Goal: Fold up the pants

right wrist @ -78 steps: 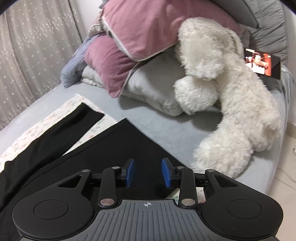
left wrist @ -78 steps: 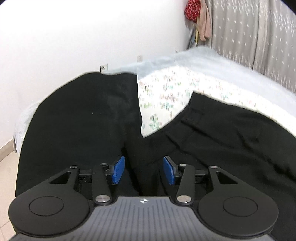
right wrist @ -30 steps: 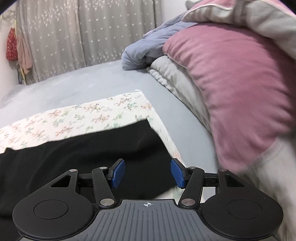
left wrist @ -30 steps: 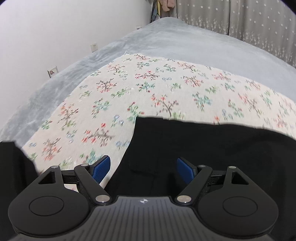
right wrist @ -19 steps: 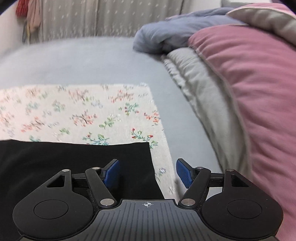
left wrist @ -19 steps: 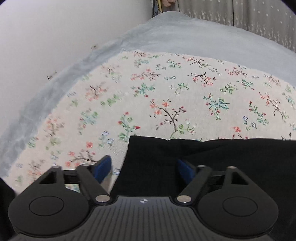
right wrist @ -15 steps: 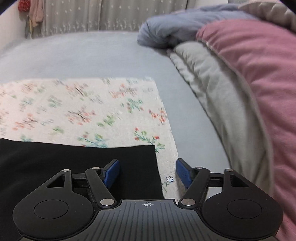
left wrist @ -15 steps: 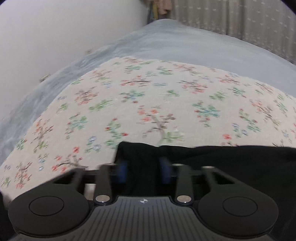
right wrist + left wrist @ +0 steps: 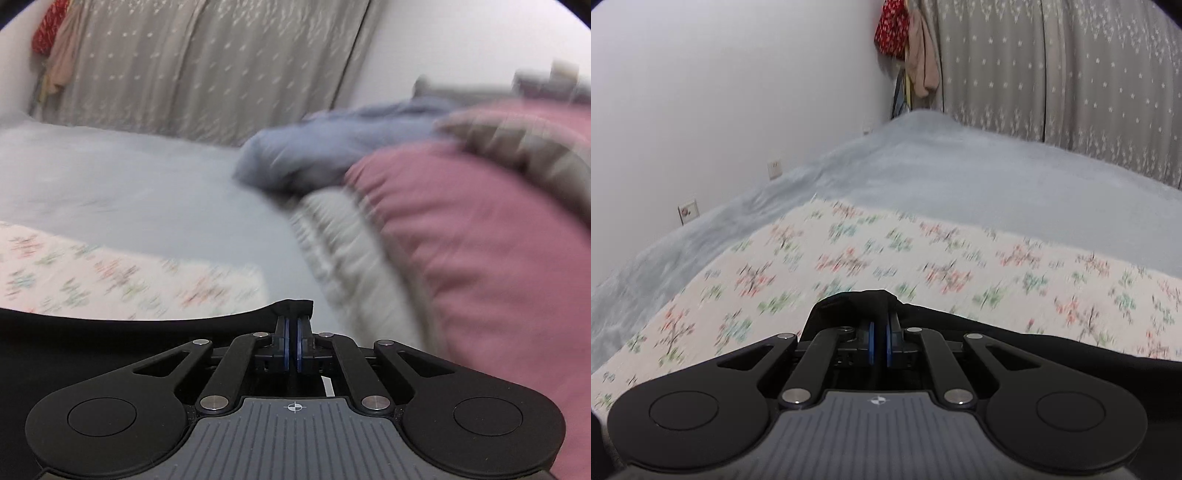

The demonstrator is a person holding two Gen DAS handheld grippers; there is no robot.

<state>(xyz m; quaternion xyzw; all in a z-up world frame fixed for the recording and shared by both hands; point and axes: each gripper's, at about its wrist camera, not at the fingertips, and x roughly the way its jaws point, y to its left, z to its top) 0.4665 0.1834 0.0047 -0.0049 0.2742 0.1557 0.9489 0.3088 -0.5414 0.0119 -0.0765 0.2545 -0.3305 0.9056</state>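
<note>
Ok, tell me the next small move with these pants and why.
Probably lift both corners together and carry them over to start the fold. The left gripper and right gripper have just closed on the black pants, pinching bunched corners of the fabric, while the rest lies on the floral sheet.

Ahead of your right gripper (image 9: 292, 345) the pink pillow (image 9: 491, 258) and grey bedding (image 9: 354, 258) smear with motion (their edges cannot be traced). Your left gripper (image 9: 878, 341) hides where the black pants (image 9: 1015, 343) meet its blue pads, and the pants run off the frame's right edge. The floral cloth (image 9: 849, 258) beyond is blurred.
</note>
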